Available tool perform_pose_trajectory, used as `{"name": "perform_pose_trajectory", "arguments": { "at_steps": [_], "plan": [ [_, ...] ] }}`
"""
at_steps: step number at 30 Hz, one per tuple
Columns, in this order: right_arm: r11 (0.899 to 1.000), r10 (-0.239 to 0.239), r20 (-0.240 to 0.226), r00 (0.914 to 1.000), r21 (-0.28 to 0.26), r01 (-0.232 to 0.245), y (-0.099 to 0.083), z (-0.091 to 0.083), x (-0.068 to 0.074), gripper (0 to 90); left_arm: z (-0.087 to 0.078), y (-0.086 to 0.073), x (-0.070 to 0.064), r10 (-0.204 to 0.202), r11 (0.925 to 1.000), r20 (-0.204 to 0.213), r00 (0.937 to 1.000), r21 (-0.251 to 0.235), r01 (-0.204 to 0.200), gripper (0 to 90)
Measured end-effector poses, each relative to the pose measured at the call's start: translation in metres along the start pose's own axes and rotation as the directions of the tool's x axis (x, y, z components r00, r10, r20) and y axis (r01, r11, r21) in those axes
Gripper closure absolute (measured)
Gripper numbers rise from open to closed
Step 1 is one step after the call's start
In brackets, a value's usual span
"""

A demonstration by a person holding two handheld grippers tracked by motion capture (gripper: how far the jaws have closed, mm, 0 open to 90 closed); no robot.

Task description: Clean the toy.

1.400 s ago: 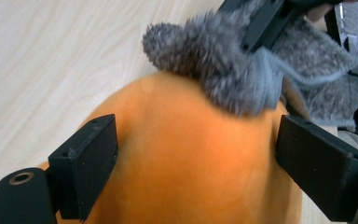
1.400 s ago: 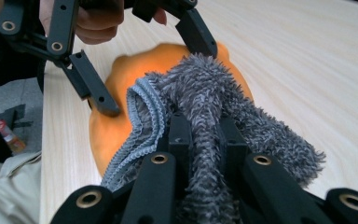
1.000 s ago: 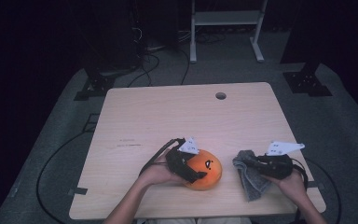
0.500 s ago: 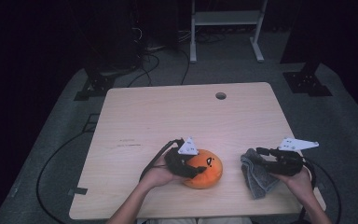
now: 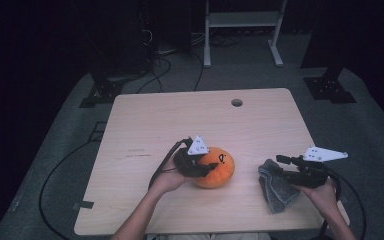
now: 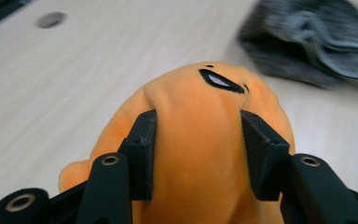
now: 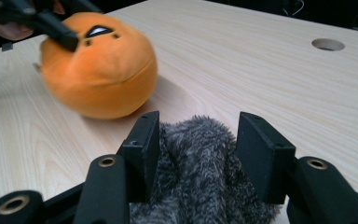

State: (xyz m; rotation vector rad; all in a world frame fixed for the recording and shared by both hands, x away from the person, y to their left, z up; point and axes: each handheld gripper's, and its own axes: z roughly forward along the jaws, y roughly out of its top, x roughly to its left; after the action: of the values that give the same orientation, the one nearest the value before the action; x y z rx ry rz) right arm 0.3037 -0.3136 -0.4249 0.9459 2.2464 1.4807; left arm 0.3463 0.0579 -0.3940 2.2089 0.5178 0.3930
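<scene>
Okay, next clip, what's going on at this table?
A person works at a wooden table with a handheld gripper in each hand. The left gripper is clamped on an orange plush toy with a small face, pinching its soft body. The right gripper has its jaws around a bunched grey fuzzy cloth beside the toy; whether it grips is unclear.

The high view is dim and grainy; the room around the pale bench sinks into near black. Both gripper views are brighter and evenly lit. In the left gripper view the grey cloth is blurred. In the right gripper view the orange plush is smeared, casting a soft shadow rightward.
</scene>
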Motion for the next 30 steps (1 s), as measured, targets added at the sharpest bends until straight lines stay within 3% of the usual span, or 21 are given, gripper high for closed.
{"name": "perform_pose_trajectory", "arguments": {
  "at_steps": [3, 9, 12, 15, 22, 30],
  "plan": [
    [1.0, 0.0, -0.002, 1.0, -0.006, 0.0, 0.001, 0.0, -0.001, 47.6, 0.003, 0.002, 0.011, -0.027, 0.9996, -0.049, 0.9984, -0.008, 0.026, 50.6],
    [1.0, 0.011, 0.001, 0.9999, -0.008, -0.011, 0.001, -0.001, -0.002, 44.4, 0.015, 0.003, 0.027, -0.065, 0.9979, -0.092, 0.9937, -0.007, 0.064, 48.6],
    [1.0, 0.014, 0.0, 0.9999, -0.016, -0.014, 0.002, -0.003, -0.001, 43.7, 0.021, 0.0, 0.031, -0.102, 0.9946, -0.1, 0.9897, -0.026, 0.1, 46.3],
    [1.0, 0.013, 0.002, 0.9999, -0.021, -0.013, 0.003, -0.004, 0.0, 42.9, 0.022, 0.0, 0.032, -0.126, 0.9918, -0.097, 0.9872, -0.032, 0.123, 36.6],
    [0.999, 0.01, 0.004, 0.9999, -0.032, -0.01, 0.005, -0.007, 0.002, 41.8, 0.009, 0.001, 0.029, -0.147, 0.988, -0.106, 0.9834, -0.063, 0.141, 19.8],
    [0.999, 0.018, 0.005, 0.9998, -0.027, -0.018, 0.005, -0.007, 0.001, 38.8, -0.01, -0.004, 0.028, -0.158, 0.9851, -0.101, 0.9822, -0.085, 0.15, 16.7]
  ]
}}
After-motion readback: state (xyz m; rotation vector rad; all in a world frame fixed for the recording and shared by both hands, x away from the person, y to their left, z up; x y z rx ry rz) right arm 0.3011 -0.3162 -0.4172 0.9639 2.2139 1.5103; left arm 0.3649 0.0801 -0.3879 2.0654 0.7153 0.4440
